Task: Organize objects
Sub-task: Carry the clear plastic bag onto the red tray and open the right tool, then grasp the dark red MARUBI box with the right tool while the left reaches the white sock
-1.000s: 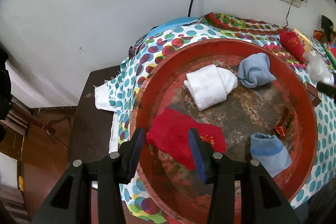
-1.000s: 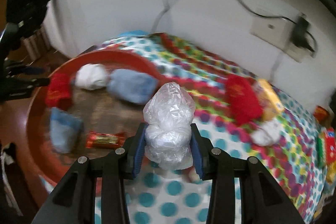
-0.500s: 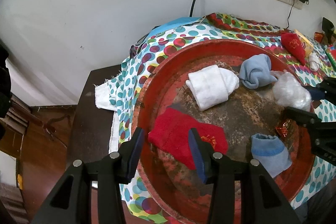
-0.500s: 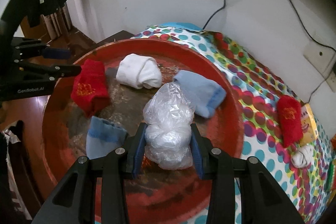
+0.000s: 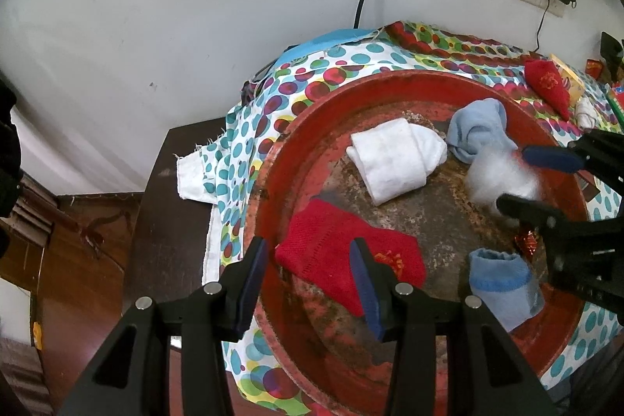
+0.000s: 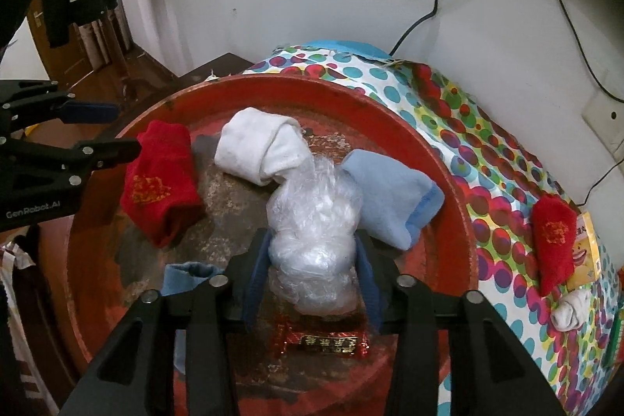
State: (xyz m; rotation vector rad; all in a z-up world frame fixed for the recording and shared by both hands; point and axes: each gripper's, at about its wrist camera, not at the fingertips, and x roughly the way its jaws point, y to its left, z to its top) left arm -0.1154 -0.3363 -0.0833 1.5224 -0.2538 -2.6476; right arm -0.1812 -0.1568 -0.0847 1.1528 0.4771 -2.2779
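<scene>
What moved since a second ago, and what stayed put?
The right hand-held gripper, still shut on the crumpled clear plastic bag, carried it from above the dotted tablecloth in over the round red tray, among the rolled socks. The left hand-held gripper stayed open over the folded red sock; the socks on the tray did not move.

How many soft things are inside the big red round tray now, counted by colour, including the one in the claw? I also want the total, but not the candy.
Red folded sock: 1
White rolled sock: 1
Light blue socks: 2
Clear crumpled plastic bag, held over the red round tray by the right claw: 1
Total: 5
</scene>
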